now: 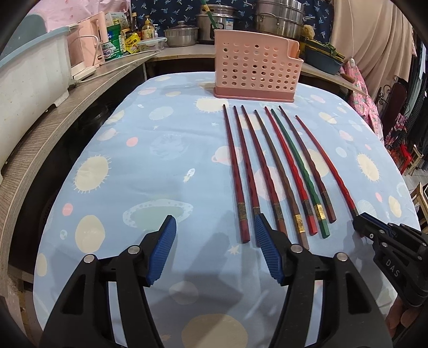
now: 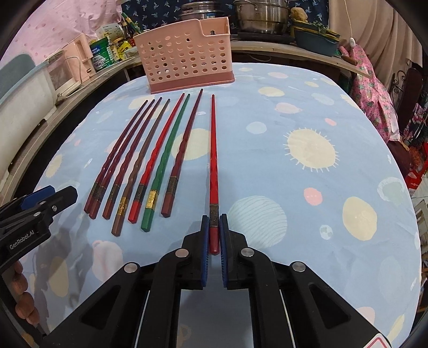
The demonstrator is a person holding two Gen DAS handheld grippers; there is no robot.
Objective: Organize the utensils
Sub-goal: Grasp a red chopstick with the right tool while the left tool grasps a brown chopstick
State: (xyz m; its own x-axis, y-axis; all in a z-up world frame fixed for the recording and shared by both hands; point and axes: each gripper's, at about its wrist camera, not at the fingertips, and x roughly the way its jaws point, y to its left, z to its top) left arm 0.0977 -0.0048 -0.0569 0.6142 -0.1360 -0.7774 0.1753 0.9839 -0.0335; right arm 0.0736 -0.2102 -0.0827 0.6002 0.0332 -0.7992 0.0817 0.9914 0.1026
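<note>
Right tool (image 2: 214, 227) clamped on slim red lacquered chopstick (image 2: 213, 150), pointing straight ahead toward perforated pink plastic holder (image 2: 184, 57); left tool (image 1: 215, 242) apart, empty.

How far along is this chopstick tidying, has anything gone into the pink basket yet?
Barely begun. Nothing shows inside the pink basket, though its holes give only a partial look. In hand: the right tongs are shut on the thick end of one red chopstick, which lies apart from the rest. The left tongs are open and hold nothing. Left: seven chopsticks lying in a row on the tablecloth.

Steel pots (image 1: 278, 18), pink kettle (image 1: 89, 45), space-print tablecloth (image 1: 160, 150).
</note>
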